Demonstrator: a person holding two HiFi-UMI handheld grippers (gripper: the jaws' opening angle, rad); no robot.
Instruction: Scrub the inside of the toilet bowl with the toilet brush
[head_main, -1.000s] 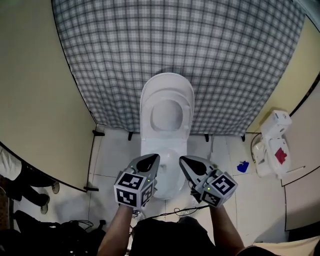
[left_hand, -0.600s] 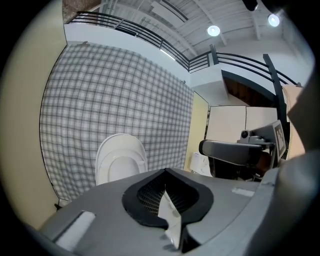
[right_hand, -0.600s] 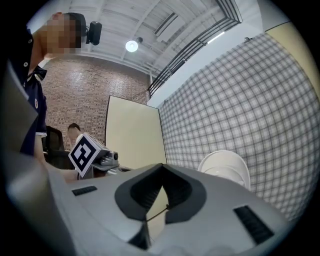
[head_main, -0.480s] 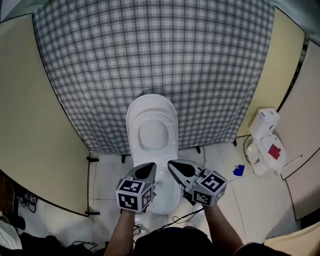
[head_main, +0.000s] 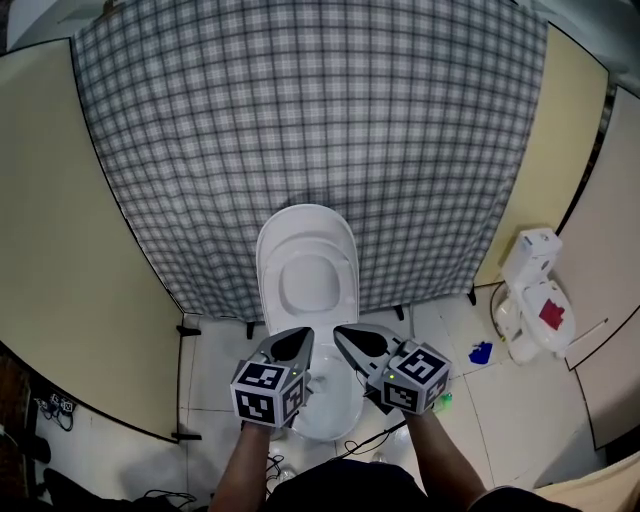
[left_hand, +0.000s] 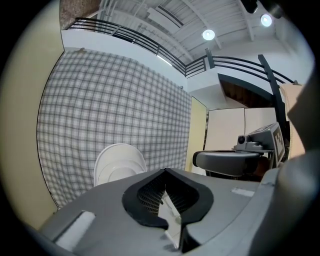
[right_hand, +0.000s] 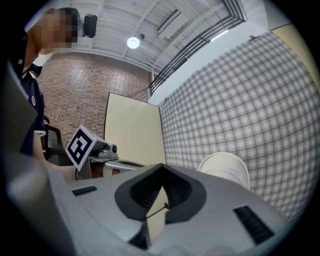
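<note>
The white toilet stands against a checked curtain, its lid and seat (head_main: 305, 270) raised; the lid also shows in the left gripper view (left_hand: 117, 162) and the right gripper view (right_hand: 225, 167). The bowl rim (head_main: 335, 425) lies just below and behind my two grippers. My left gripper (head_main: 299, 337) and right gripper (head_main: 346, 333) hover side by side above the bowl's front, pointing at the lid. Both are shut with nothing between the jaws (left_hand: 164, 172) (right_hand: 161, 167). I cannot make out a toilet brush in any view.
A white container with a red label (head_main: 535, 300) stands on the tiled floor at the right, with a small blue item (head_main: 481, 352) beside it. Beige partition panels (head_main: 70, 250) close in both sides. A cable (head_main: 375, 435) lies by the toilet's base.
Both grippers have risen a little and drawn slightly closer together, still shut. The head view has shifted, so the toilet sits lower and more of the curtain shows.
</note>
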